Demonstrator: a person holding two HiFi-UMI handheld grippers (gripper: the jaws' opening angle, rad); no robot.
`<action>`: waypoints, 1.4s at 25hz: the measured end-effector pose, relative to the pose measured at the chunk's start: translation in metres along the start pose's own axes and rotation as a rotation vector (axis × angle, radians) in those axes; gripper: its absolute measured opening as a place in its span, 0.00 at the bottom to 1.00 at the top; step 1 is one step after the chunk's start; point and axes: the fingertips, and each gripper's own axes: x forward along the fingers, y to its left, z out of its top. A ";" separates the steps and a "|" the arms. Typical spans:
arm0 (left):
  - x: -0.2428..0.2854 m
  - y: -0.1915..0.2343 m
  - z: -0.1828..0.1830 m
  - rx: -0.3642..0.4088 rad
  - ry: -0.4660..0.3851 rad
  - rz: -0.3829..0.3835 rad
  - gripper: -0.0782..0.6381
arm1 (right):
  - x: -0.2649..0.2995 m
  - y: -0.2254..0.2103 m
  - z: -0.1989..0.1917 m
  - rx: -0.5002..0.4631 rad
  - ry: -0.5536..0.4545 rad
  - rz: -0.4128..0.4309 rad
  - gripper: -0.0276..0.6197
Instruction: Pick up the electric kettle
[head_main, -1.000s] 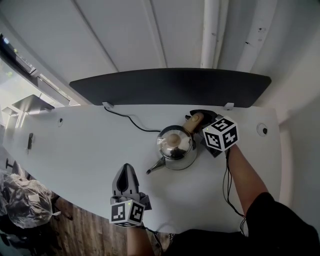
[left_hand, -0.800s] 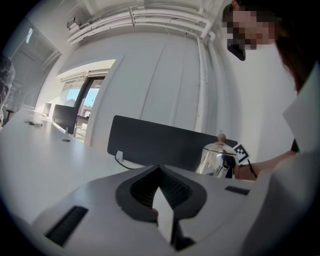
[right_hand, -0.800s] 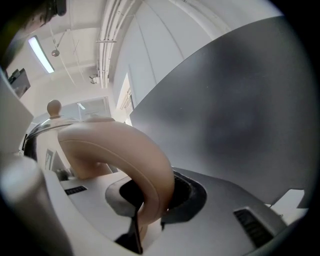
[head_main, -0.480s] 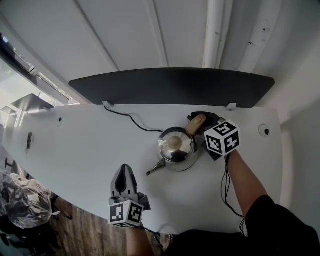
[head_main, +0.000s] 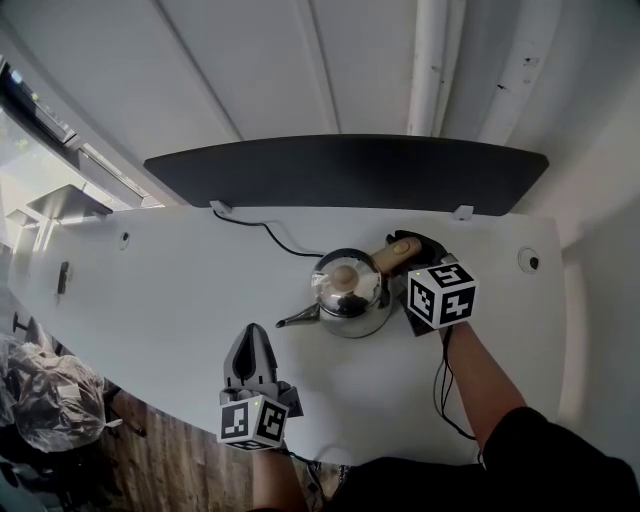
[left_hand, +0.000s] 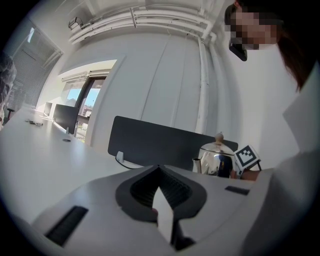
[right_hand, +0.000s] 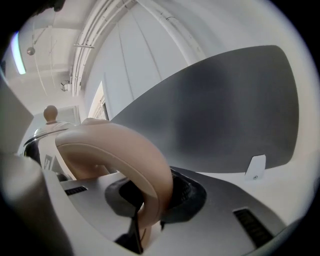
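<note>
Kettle: a shiny electric kettle (head_main: 348, 290) is seen on the white table (head_main: 180, 290), near the dark panel (head_main: 340, 170), spout turned toward the picture's left.
Right gripper (head_main: 410, 248): the jaws have just been closed and are clamped on the kettle's tan handle (head_main: 395, 255).
Left gripper (head_main: 251, 338): the jaws are held together with nothing between them, by the table's near edge, well apart from the kettle.

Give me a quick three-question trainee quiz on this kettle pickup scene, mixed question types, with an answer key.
1. True or false: the right hand-held gripper is shut on the handle of the kettle.
2. In the head view, the spout points toward the picture's: A left, B right, C top.
3. Fill in: the left hand-held gripper holds ____.
Key: 1 true, its jaws have just been closing, handle between them; 2 A; 3 nothing.
</note>
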 end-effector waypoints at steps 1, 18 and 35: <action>-0.001 0.000 0.001 -0.001 -0.003 0.002 0.11 | -0.001 0.000 0.001 -0.008 0.001 -0.005 0.15; -0.050 -0.027 0.041 0.016 -0.091 -0.008 0.11 | -0.087 -0.005 0.076 0.038 -0.060 -0.065 0.15; -0.196 -0.114 0.071 0.061 -0.235 -0.022 0.11 | -0.287 -0.010 0.084 0.039 -0.131 -0.117 0.15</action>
